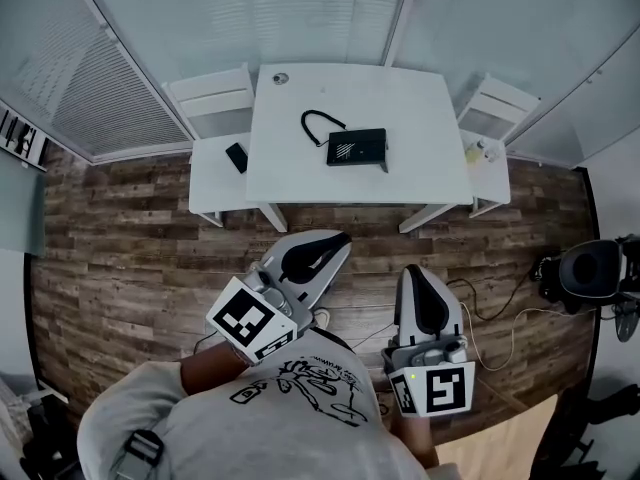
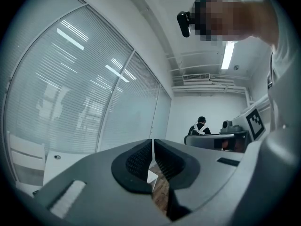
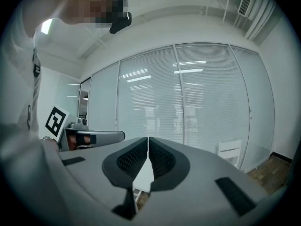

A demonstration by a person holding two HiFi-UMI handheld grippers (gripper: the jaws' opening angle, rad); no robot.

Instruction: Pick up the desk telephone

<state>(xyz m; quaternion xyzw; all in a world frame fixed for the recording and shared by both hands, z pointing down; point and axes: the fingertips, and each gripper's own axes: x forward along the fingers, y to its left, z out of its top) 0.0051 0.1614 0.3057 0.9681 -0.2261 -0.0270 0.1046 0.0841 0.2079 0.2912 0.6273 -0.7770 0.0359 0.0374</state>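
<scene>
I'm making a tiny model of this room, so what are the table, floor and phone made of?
The table looks like white painted wood or laminate: flat, matte, no grain showing. The floor looks like wood planks or wood-look laminate: brown, streaky boards in rows. The desk telephone is probably hard black plastic, dull rather than shiny.

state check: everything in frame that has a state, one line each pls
left claw: shut, empty, held short of the table.
right claw: shut, empty, held short of the table.
desk telephone: flat on the white table, untouched.
cord: looped on the table, left of the telephone.
small black device: lying flat on the white seat left of the table.
</scene>
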